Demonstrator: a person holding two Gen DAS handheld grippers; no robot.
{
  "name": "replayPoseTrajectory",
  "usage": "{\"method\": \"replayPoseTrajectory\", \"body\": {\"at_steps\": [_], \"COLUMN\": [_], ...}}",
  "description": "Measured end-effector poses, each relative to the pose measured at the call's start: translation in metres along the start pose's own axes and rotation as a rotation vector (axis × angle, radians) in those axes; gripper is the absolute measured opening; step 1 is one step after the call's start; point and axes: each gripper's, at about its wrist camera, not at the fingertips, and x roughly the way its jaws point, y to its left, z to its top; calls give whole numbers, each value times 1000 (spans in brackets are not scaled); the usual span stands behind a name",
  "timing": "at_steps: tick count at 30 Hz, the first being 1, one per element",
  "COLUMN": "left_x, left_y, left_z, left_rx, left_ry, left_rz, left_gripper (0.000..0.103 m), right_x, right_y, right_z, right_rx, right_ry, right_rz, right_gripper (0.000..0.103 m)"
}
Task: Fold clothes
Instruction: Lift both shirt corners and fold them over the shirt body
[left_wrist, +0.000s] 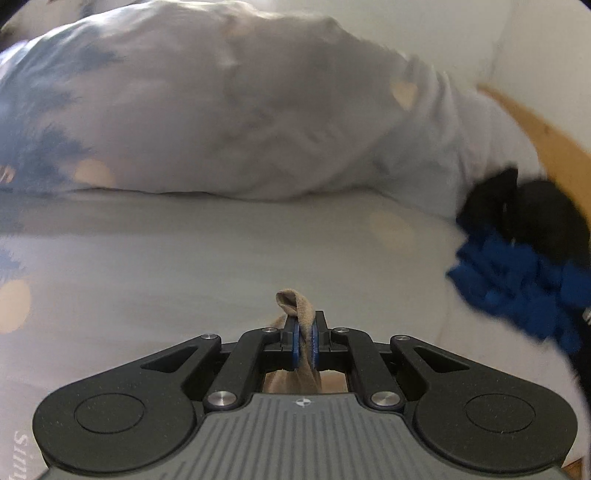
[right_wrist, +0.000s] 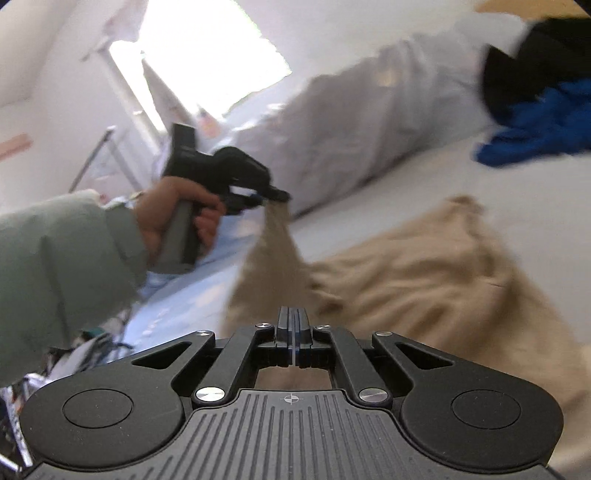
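A tan garment (right_wrist: 424, 273) lies crumpled on the white bed sheet (right_wrist: 517, 192). One corner of it is pulled up in a taut strip to my left gripper (right_wrist: 277, 194), which a hand (right_wrist: 173, 210) in a green sleeve holds. In the left wrist view, the left gripper (left_wrist: 303, 325) is shut on a fold of the tan cloth (left_wrist: 295, 306), which sticks out past the blue pads. My right gripper (right_wrist: 293, 314) hangs above the near edge of the tan garment. Its jaws are pressed together and no cloth shows between them.
A bunched white duvet (left_wrist: 240, 110) lies across the far side of the bed. A blue garment (left_wrist: 517, 288) and a black one (left_wrist: 535, 210) are heaped at the right by the wooden bed frame (left_wrist: 546, 140). A bright window (right_wrist: 207, 55) is at the far left.
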Motion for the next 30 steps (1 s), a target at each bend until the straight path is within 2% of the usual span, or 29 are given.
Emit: {"method": "replayPoseTrajectory", "body": {"at_steps": [2,3,5,6,7,9,11,13,18,22,24,26,27,28,30], "left_x": [12,16,17,13,9,-5,-23,-37,-63,-66,-67,-67,-67,-69,-72], "left_y": [-12,-13,-10,-7,-2,7,21,33,65,76,82,87,88,89,90], "left_z": [-4,-5,-5,-5,-5,-5,-6,-8,-9,-5,-5,-5,-5,-5,-5], "left_rx": [36,38,28,30,28,16,9,0,-45,-80,-98,-115,-119,-122,-136], "left_ry": [15,17,17,12,6,-8,-25,-31,-48,-49,-47,-44,-45,-43,-42], "left_rz": [43,67,97,111,122,117,116,124,148,161,168,170,173,177,169], "left_gripper": [10,10,10,10,10,10,10,10,10,10,10,10,10,10,10], "right_x": [5,7,20,27,36,53,69,87,133,156,167,169,167,162,147], "right_y": [-18,-26,-35,-37,-36,-29,-18,-10,3,19,31,42,44,44,45], "right_z": [-2,-3,-5,-6,-6,-4,-1,-1,-6,-13,-18,-22,-22,-22,-19], "right_rx": [12,18,33,34,21,-2,-39,-81,-172,-233,-311,-381,-387,-374,-339], "right_ry": [20,31,68,86,98,113,101,110,152,178,193,198,193,182,162], "right_rz": [-25,-35,-5,16,44,90,108,113,75,72,72,63,52,50,65], "right_gripper": [3,7,13,25,46,63,70,72,73,73,70,42,15,10,10]}}
